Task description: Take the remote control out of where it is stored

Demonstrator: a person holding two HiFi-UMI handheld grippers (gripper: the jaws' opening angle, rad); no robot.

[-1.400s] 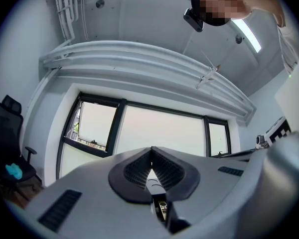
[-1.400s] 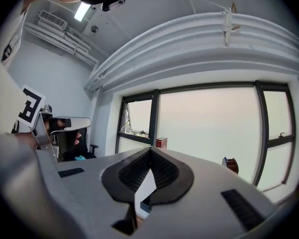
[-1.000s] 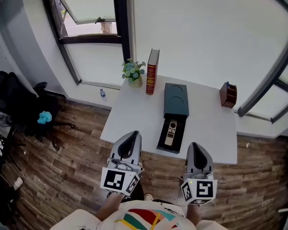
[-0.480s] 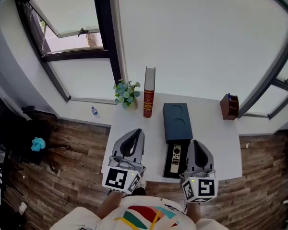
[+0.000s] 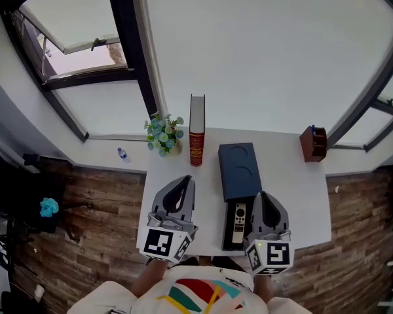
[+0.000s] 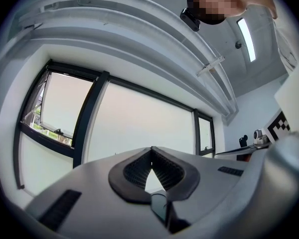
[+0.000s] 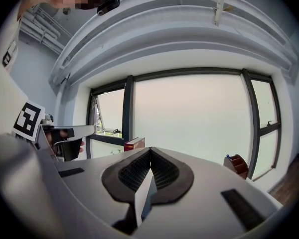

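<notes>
A white remote control [image 5: 239, 217] lies in the pulled-out tray of a dark blue box [image 5: 239, 167] on the white table [image 5: 295, 188]. My right gripper [image 5: 261, 197] hovers just right of the tray, near the table's front edge, jaws shut and empty. On the tray's left my left gripper [image 5: 184, 182] is over the table, also shut with nothing in it. Both gripper views look up at the windows: the left gripper [image 6: 151, 148] and right gripper [image 7: 150, 149] each show their pads meeting at the tips. Neither gripper view shows the remote.
A red book [image 5: 196, 131] stands upright at the table's back, with a small pot of flowers [image 5: 162, 133] to its left. A brown pen holder [image 5: 312, 144] sits at the back right corner. A bottle [image 5: 122, 154] lies by the wall; wooden floor surrounds the table.
The person has come up to the table: both grippers, which hung over the floor before its front edge, now stand over the table on either side of the tray. Both stayed shut.
</notes>
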